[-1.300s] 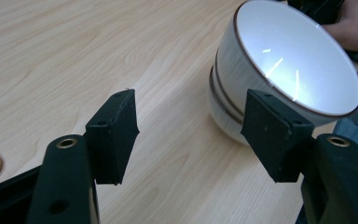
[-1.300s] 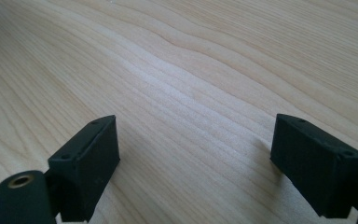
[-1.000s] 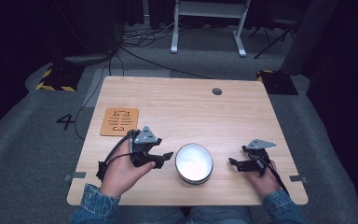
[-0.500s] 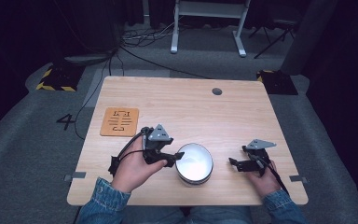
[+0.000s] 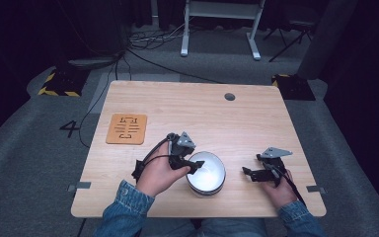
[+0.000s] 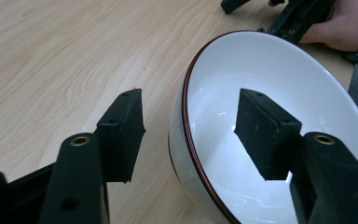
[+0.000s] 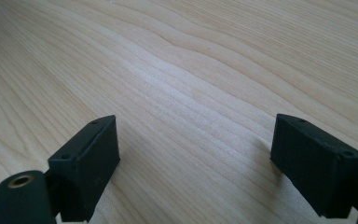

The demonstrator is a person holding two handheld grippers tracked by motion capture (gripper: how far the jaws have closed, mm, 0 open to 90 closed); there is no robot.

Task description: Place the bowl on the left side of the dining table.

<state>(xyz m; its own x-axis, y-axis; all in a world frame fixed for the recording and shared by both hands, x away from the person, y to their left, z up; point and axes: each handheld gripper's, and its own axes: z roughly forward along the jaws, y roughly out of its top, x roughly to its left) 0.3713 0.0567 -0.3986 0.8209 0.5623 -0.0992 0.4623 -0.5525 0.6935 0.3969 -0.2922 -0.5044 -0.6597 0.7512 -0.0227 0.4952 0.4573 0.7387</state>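
- One bowl [image 5: 206,173] stands near the table's [image 5: 187,108] front edge, about midway between its left and right edges; it is round, glossy white inside and out, with a thin dark red-brown line along the rim.
- One table carries everything: a rectangular top of pale wood with a fine wavy grain, rounded corners and one small round dark hole near its back edge.
- One orange-brown square mat [image 5: 127,129] with a pale printed mark lies flat near the left edge, well apart from the bowl.
- Two grippers, each black with two blocky matte pads and a grey three-cornered plate on top.
- The left gripper [image 6: 191,133] straddles the bowl's near-left rim: one pad stands outside the wall over bare wood, the other inside the hollow. Its jaws have just been closing, yet gaps show on both sides of the rim, so the pads do not press on it.
- The right gripper [image 7: 196,154] rests low near the front right corner, well apart from the bowl, its jaws spread wide with nothing but wood grain between them.
- Two hands in blue denim sleeves hold the grippers.
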